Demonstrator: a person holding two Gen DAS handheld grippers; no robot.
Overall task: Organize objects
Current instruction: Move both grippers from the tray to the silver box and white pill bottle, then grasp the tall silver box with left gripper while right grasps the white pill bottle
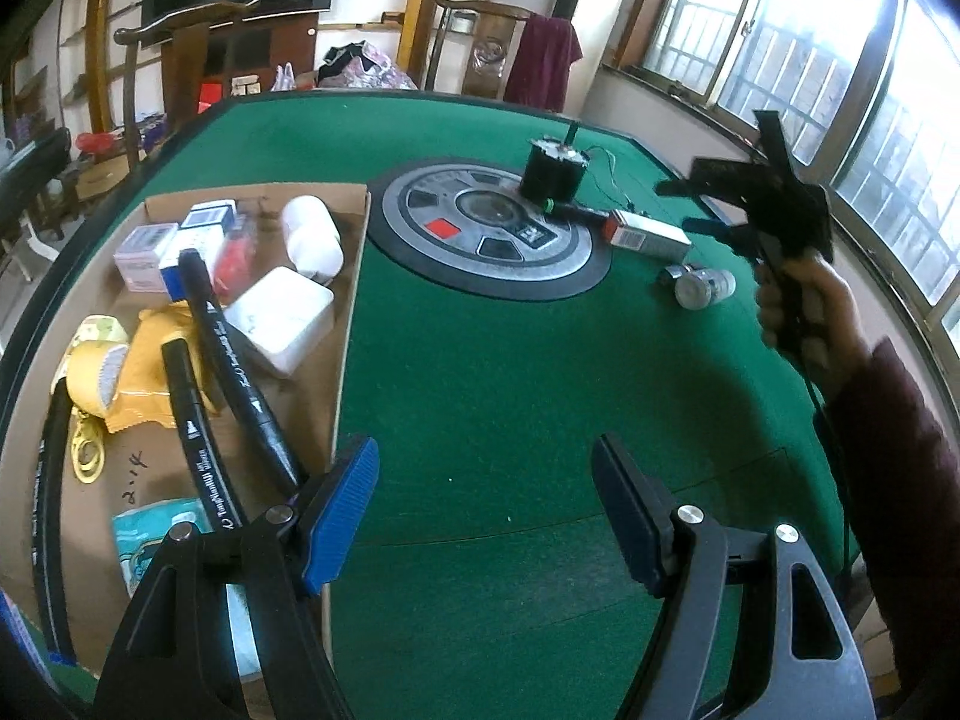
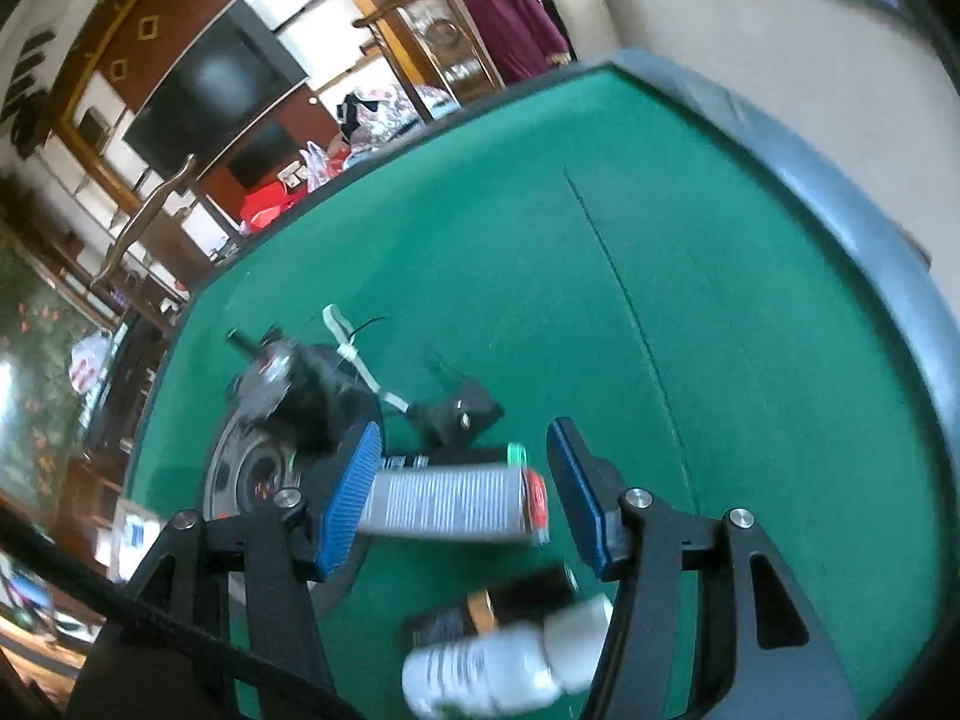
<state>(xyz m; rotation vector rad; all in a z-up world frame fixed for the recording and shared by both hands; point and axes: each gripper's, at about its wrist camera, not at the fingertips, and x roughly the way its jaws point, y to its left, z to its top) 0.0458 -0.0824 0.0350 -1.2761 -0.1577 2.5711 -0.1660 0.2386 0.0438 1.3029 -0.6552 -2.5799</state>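
Left wrist view: cardboard tray at the tabletop's left edge already holds most items; a long box, bottle and motor remain near the far right corner. Left gripper and right gripper both gape, empty.

Wrist views over shared green table

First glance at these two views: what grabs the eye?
The green table fills both views, with a round grey disc at its middle. On the left a cardboard tray is crowded with small boxes and black markers. On the right, a striped box and a white bottle lie loose, with the open right gripper above them.
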